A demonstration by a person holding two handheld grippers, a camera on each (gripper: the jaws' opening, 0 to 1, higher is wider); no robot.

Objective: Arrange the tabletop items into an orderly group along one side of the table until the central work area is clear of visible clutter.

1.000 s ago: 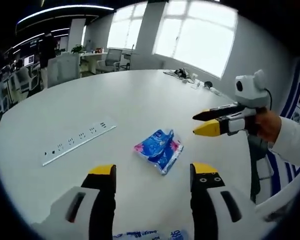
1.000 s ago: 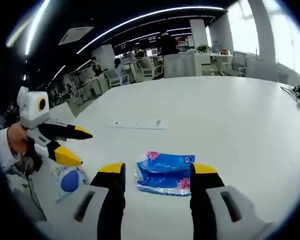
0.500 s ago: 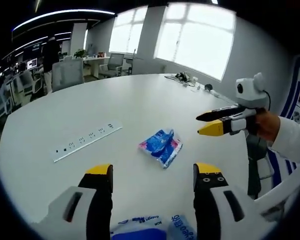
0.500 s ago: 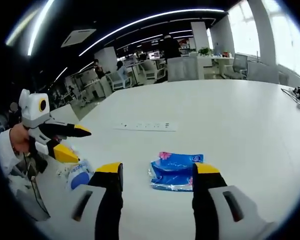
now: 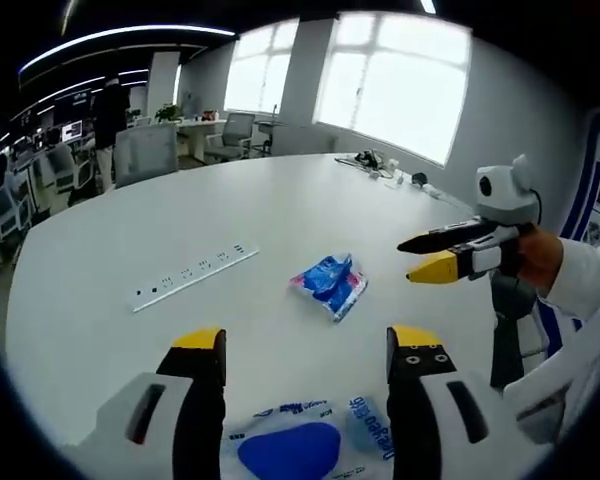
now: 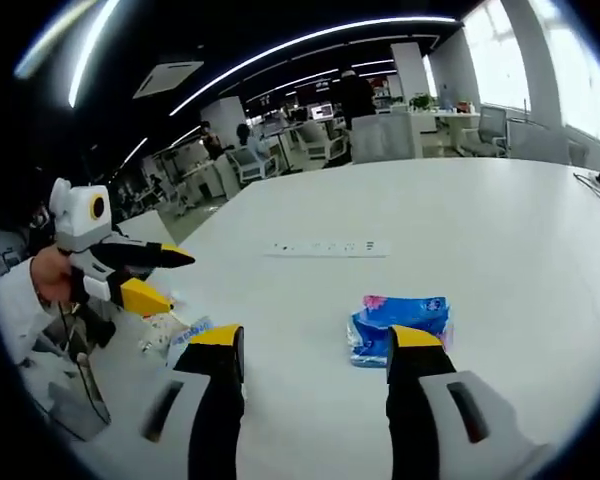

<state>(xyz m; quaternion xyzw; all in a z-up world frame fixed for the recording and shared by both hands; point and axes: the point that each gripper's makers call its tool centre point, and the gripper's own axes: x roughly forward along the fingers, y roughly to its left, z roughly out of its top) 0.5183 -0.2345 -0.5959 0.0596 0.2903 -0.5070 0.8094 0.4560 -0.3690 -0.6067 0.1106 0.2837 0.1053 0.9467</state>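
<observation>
Two soft packets on the white table (image 5: pixel 130 230). In the left gripper view, a clear packet with a blue oval (image 5: pixel 302 448) flat on the near edge, right between the yellow-tipped jaws of the left gripper (image 5: pixel 305 350), untouched by either. Jaws spread wide, nothing held. Farther out toward the middle, a blue tissue pack with pink flowers (image 5: pixel 331 284), crumpled, lying alone. Left of it and well apart, a white power strip (image 5: pixel 195 276) set diagonally on the tabletop. At the right of that view, the right gripper (image 5: pixel 432 257) above the table's edge, held by a hand (image 5: pixel 540 262) in a white sleeve, jaws parted a little and empty.

In the right gripper view, same tissue pack just ahead of the right jaw, slightly beyond its tip, apart from it. Right gripper's jaws wide here too, gripping nothing. Power strip farther back, near the centre. At the left, the left gripper over the near table edge, above the clear packet, partly hidden behind the left jaw. Small clutter (image 5: pixel 380 165) at the far rim near the windows, too small to tell. Office chairs (image 5: pixel 145 150) and desks beyond.
</observation>
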